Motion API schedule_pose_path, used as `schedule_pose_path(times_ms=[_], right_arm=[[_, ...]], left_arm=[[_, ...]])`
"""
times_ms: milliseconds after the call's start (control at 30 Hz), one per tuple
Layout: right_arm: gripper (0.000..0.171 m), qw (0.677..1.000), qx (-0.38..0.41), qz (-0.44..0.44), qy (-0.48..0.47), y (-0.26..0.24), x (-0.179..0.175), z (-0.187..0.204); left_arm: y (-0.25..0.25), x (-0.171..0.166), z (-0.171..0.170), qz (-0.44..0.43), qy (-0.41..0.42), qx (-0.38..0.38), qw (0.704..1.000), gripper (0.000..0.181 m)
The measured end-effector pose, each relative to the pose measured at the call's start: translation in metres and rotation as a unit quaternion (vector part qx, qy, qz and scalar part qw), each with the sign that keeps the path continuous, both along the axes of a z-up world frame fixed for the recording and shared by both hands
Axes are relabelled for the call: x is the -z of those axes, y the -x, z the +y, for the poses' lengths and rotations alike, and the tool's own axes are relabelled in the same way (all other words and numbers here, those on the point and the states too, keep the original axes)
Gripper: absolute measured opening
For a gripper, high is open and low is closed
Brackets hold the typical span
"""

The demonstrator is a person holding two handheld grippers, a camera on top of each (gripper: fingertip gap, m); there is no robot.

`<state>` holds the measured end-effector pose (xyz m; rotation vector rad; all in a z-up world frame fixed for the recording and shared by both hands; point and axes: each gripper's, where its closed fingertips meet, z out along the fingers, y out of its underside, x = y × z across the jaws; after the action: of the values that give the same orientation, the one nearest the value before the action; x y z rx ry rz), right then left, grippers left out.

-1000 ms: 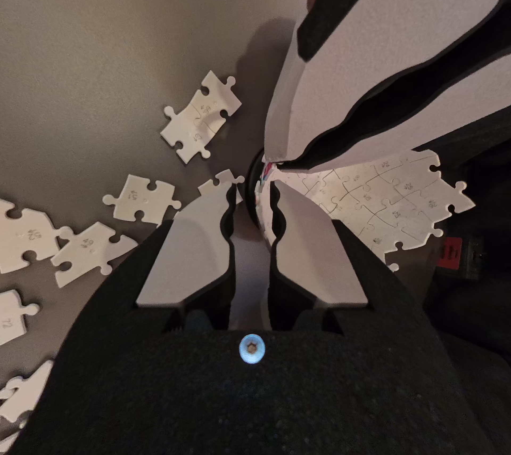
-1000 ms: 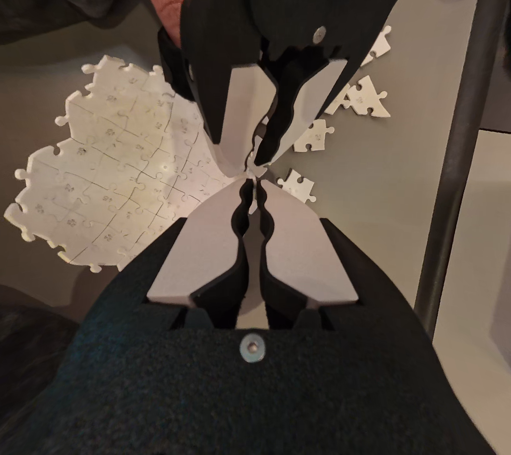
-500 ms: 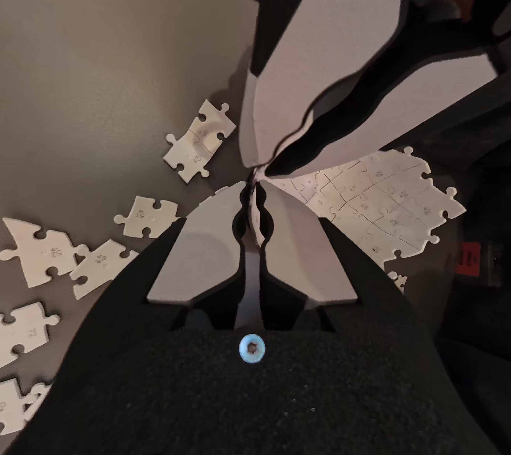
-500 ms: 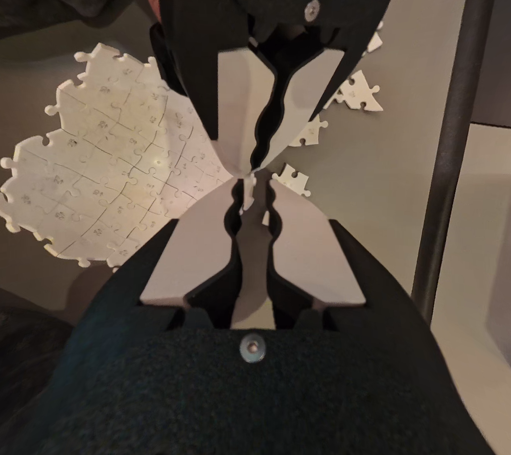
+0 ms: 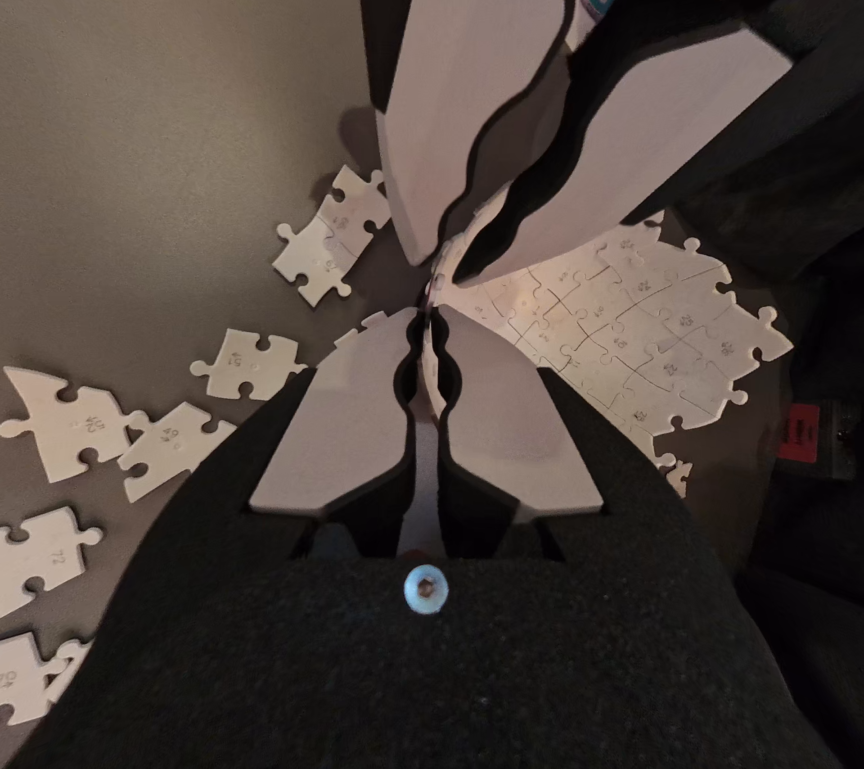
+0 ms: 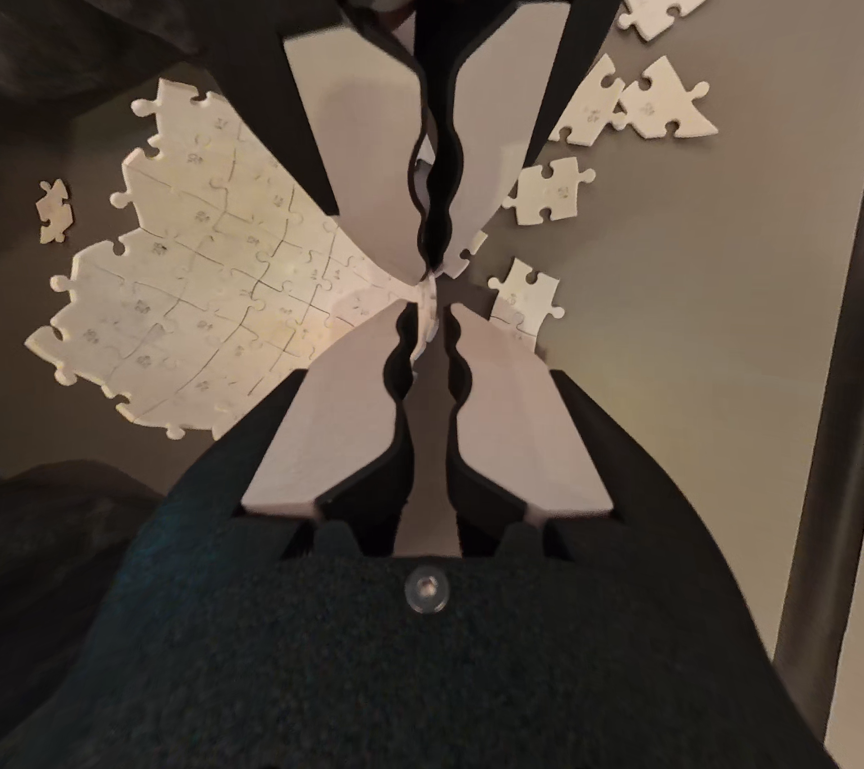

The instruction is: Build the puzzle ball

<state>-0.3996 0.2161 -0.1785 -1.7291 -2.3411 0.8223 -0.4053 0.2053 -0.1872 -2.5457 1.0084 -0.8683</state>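
We hold the left gripper (image 5: 426,316) pinched nearly closed on the rim of the curved, partly built puzzle ball section (image 5: 654,339), above the grey surface (image 5: 163,115). The right gripper (image 6: 426,311), facing it tip to tip, stands narrowly parted around the same edge. Only the right wrist view shows the small stray piece (image 6: 54,211); only the left shows the red label (image 5: 802,433). The section's long axis runs sideways away from both grippers' tips.

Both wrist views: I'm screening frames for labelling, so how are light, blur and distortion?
Left wrist view: dim, warm glow on the assembled shell, top right smeared, fisheye bending. Right wrist view: the same glow on the shell, softly blurred, table dull grey.
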Motion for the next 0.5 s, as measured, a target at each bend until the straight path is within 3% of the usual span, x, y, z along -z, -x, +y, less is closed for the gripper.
schedule_pose_path(times_ms=[500], right_arm=[[0.002, 1.000, 0.005, -0.007, -0.001, -0.0008, 0.0002, 0.0017]], left_arm=[[-0.0003, -0.0005, -0.0002, -0.017, 0.003, 0.000, 1.000, 0.002]])
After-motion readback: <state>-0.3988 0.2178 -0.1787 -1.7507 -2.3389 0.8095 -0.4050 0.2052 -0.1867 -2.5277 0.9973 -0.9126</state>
